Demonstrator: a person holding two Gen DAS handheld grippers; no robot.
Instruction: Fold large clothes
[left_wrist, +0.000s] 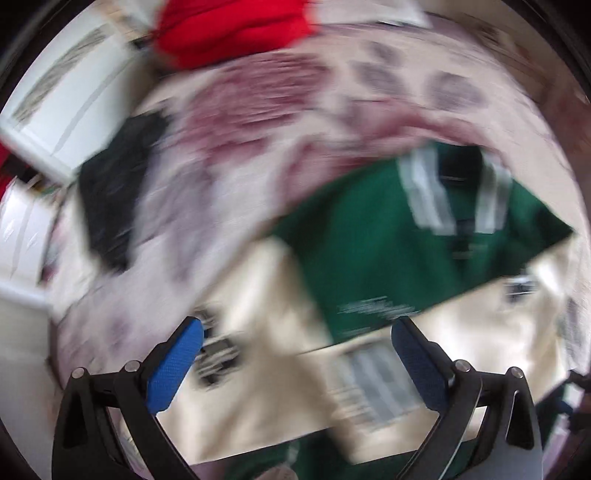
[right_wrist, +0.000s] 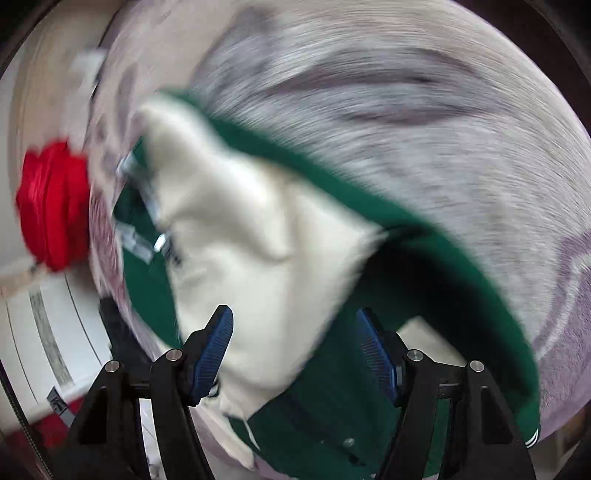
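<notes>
Both grippers hang over the bed with their blue pads spread wide and nothing pinched between them: the left gripper (left_wrist: 297, 363) stands open above cream cloth, and the right gripper (right_wrist: 295, 356) is open too, with a cream sleeve lying loose in the gap but touching neither pad as far as I can tell. The green and cream jacket (left_wrist: 388, 240) lies ahead of the left fingers, its green body with the striped collar just beyond the tips and its cream sleeves running under them. The risk I see is that the fold is loose; with both sets of jaws off the cloth, the cream sleeve (right_wrist: 258, 229) could slide off the green body or bunch, and a careless pinch might catch the patterned bedspread (right_wrist: 406, 129) beneath along with the jacket. Everything is smeared with motion blur, so edges are hard to judge and a grab could miss the hem. The left view shows the collar, a dark garment (left_wrist: 118, 199) far off to the left of the fingers and a red garment (left_wrist: 232, 29) well beyond them; the right view hides the collar but shows the sleeve draped over the curved green edge.
</notes>
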